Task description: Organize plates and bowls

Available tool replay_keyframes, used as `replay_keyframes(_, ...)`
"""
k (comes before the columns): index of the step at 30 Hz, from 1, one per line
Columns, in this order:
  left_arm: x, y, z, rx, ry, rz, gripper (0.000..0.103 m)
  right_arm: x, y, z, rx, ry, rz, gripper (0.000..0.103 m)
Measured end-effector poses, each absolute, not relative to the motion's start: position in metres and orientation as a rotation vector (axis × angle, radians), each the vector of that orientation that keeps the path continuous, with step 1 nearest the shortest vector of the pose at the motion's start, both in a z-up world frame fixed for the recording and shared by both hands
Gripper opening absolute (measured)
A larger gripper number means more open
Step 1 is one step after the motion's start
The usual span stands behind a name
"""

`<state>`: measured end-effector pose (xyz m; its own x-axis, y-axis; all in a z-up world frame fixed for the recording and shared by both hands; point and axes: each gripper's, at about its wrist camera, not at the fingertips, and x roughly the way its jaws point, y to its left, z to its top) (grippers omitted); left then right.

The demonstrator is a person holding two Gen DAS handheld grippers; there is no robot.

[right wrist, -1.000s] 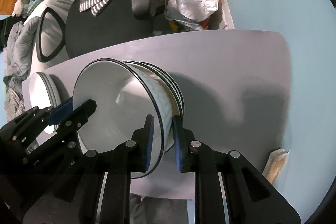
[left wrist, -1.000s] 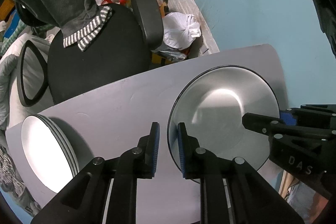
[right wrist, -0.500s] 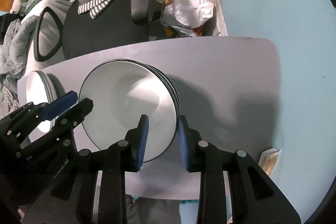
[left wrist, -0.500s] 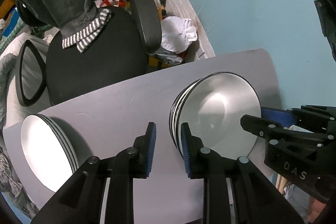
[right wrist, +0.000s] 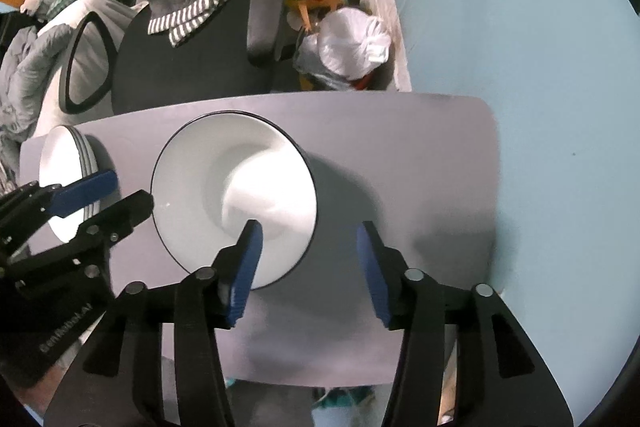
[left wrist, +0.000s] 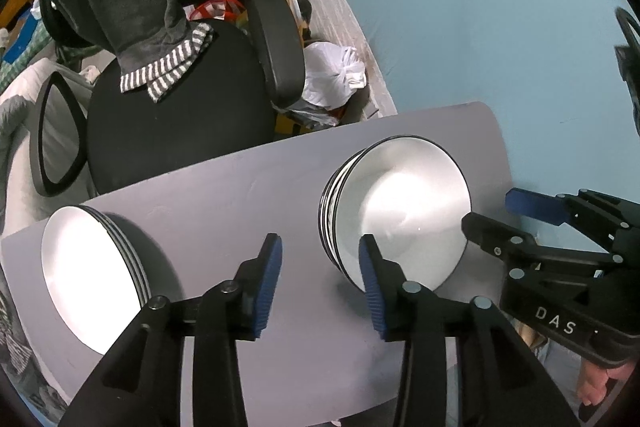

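Observation:
A stack of white bowls with black rims (left wrist: pixel 404 219) (right wrist: pixel 236 195) stands on the grey table (left wrist: pixel 240 199) (right wrist: pixel 400 147). A stack of white plates (left wrist: pixel 88 275) (right wrist: pixel 64 163) lies at the table's left end. My left gripper (left wrist: pixel 320 267) hovers above the bowls' left rim, its jaws opening, with nothing pressed between the blue pads. My right gripper (right wrist: pixel 308 259) hovers above the bowls' right rim, its jaws opening too; the rim sits below the gap, untouched. Each gripper shows in the other's view, the right gripper (left wrist: pixel 520 211) and the left gripper (right wrist: pixel 108 195).
A black office chair (left wrist: pixel 172 123) with a grey striped-cuff garment (left wrist: pixel 160 67) draped on it stands behind the table. A white plastic bag (left wrist: pixel 336 75) and clutter lie on the floor by the light blue wall (left wrist: pixel 460 7). A hand (left wrist: pixel 600 383) shows at lower right.
Both grippers held the top bowl by its rim, lowered it onto the stack, then opened and rose. The bowl now rests nested on the stack.

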<state>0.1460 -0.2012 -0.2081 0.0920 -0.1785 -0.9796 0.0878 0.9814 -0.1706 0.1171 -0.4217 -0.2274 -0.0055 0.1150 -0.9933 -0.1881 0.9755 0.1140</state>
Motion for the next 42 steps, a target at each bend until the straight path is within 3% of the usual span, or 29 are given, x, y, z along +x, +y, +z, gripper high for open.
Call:
replay_keyframes(3, 0.144, -0.198, -0.205, -0.078, 1.461, -0.195, 0.052, 0.113, -0.425, -0.223, -0.067, 1.543, 0.248, 0.052)
replay_keyframes(21, 0.128, -0.174, -0.205, -0.157, 1.458, -0.137, 0.072, 0.098, -0.453, -0.221, -0.057, 1.49, 0.265, 0.06)
replay_keyframes(42, 0.144, -0.195, -0.242, -0.201, 1.511, -0.124, 0.072, 0.119, -0.442, -0.262, 0.007, 1.538, 0.345, 0.06)
